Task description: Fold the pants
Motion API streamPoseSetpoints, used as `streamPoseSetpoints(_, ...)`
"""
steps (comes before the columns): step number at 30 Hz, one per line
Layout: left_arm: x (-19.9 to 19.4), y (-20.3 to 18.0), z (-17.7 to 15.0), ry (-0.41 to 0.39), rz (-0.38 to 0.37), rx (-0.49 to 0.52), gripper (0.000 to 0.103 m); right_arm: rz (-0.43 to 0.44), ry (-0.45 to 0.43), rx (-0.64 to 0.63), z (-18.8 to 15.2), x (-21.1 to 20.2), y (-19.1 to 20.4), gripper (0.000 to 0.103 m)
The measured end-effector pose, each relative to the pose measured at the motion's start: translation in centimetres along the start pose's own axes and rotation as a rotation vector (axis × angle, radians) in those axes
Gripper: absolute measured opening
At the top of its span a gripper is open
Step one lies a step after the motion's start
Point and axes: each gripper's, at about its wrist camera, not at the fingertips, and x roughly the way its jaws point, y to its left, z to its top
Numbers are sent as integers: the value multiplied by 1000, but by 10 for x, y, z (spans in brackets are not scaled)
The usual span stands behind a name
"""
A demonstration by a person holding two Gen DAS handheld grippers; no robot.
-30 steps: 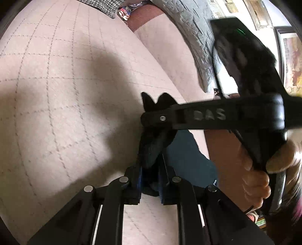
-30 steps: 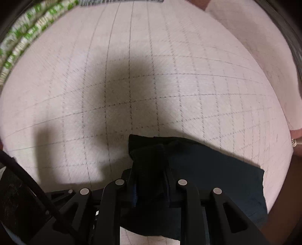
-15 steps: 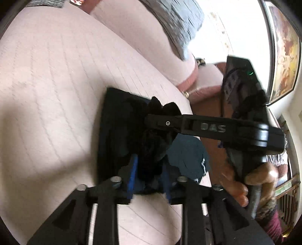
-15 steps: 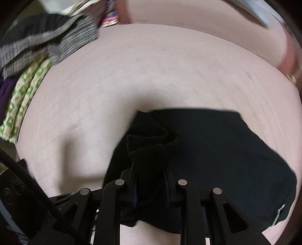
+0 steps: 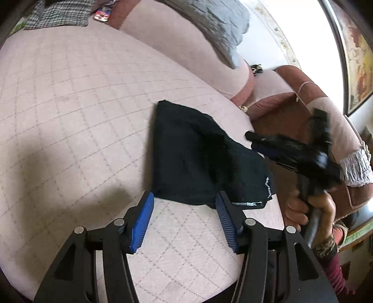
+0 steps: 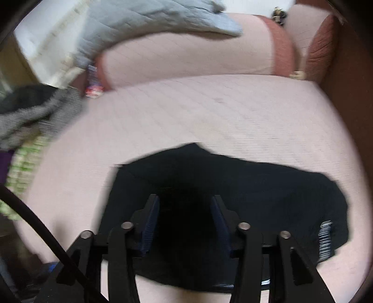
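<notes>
The black pants lie folded in a flat bundle on the pink quilted sofa seat. My left gripper is just over their near edge. Its jaws are opening, and the blue pads stand apart, touching no cloth. At the right side of the pants is my right gripper, blurred and held by a hand. In the right wrist view the pants spread under my right gripper. Its jaws are also opening, with dark cloth below the gap and not pinched.
A grey quilted blanket hangs over the sofa back. A grey checked cloth and a green patterned cloth lie at the seat's far left. The brown armrest bounds the right side. A black cable crosses the lower left.
Both grippers were shut on bunched black cloth. Both have since opened and let it go, and the pants now lie flat. The right gripper has swung to the right.
</notes>
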Motion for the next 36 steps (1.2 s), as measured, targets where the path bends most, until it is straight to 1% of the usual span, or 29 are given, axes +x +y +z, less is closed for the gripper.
streamPoseSetpoints(1, 2, -1, 1, 3, 7, 1, 53, 59, 0, 10, -5, 0, 7, 45)
streamPoseSetpoints(3, 1, -2, -1, -3, 37, 10, 54, 245, 38, 51, -14, 15, 15, 45)
streamPoseSetpoints(4, 4, -7, 2, -3, 46, 12, 54, 278, 62, 69, -18, 25, 19, 45)
streamPoseSetpoints(5, 4, -8, 2, -4, 49, 16, 55, 286, 90, 86, -24, 36, 21, 45)
streamPoseSetpoints(7, 0, -11, 1, -8, 56, 28, 56, 251, 137, 114, -36, 57, 16, 45)
streamPoseSetpoints(8, -2, -12, 0, -12, 63, 35, 58, 188, 142, 133, -41, 64, 6, 32)
streamPoseSetpoints(9, -5, -12, 0, -18, 71, 42, 59, 153, 125, 161, -46, 67, -7, 6)
streamPoseSetpoints(10, -7, -13, 0, -27, 81, 48, 62, 153, 113, 190, -49, 65, -17, 5)
streamPoseSetpoints(11, -9, -13, 0, -34, 90, 53, 63, 117, 82, 241, -54, 57, -33, 6)
streamPoseSetpoints(12, -9, -13, 0, -38, 99, 55, 64, 32, 57, 260, -56, 49, -40, 22)
streamPoseSetpoints(13, -8, -13, 1, -37, 105, 55, 64, -67, 28, 263, -59, 40, -46, 24)
streamPoseSetpoints(14, -6, -13, 1, -34, 107, 54, 64, -103, -11, 260, -61, 31, -52, 24)
streamPoseSetpoints(15, -3, -14, 1, -30, 111, 55, 64, -65, -35, 280, -65, 20, -62, 25)
streamPoseSetpoints(17, 3, -18, 0, -16, 121, 63, 64, -38, -61, 316, -70, 7, -72, 27)
streamPoseSetpoints(18, 6, -20, 0, -8, 123, 70, 64, -45, -89, 316, -73, -2, -77, 31)
streamPoseSetpoints(19, 10, -24, -2, 4, 128, 86, 64, -62, -111, 309, -73, -10, -79, 33)
streamPoseSetpoints(21, 17, -33, -4, 21, 142, 115, 64, -96, -170, 310, -79, -20, -80, 33)
streamPoseSetpoints(23, 24, -42, -5, 38, 155, 143, 64, -70, -199, 316, -84, -23, -80, 34)
streamPoseSetpoints(24, 27, -46, -6, 44, 161, 154, 64, -23, -213, 309, -85, -22, -73, 34)
streamPoseSetpoints(25, 29, -48, -6, 47, 162, 159, 64, 17, -216, 302, -85, -27, -80, 34)
streamPoseSetpoints(28, 35, -52, -8, 60, 178, 170, 64, 217, -183, 265, -71, -13, -56, 34)
streamPoseSetpoints(29, 37, -53, -9, 66, 187, 173, 64, 293, -155, 254, -64, -4, -49, 37)
streamPoseSetpoints(30, 40, -54, -10, 73, 196, 173, 64, 385, -111, 254, -54, 11, -42, 43)
streamPoseSetpoints(31, 41, -55, -10, 77, 199, 173, 64, 445, -79, 262, -47, 25, -38, 46)
streamPoseSetpoints(32, 43, -56, -9, 80, 203, 174, 64, 468, -56, 267, -41, 38, -35, 51)
streamPoseSetpoints(33, 46, -60, -6, 79, 208, 183, 64, 449, -25, 271, -32, 57, -33, 52)
streamPoseSetpoints(34, 51, -64, -2, 72, 214, 199, 64, 402, -1, 275, -27, 71, -34, 52)
streamPoseSetpoints(35, 57, -66, 2, 66, 222, 214, 64, 339, 12, 284, -22, 85, -39, 43)
streamPoseSetpoints(36, 65, -68, 8, 65, 229, 229, 64, 283, -14, 290, -18, 91, -46, 30)
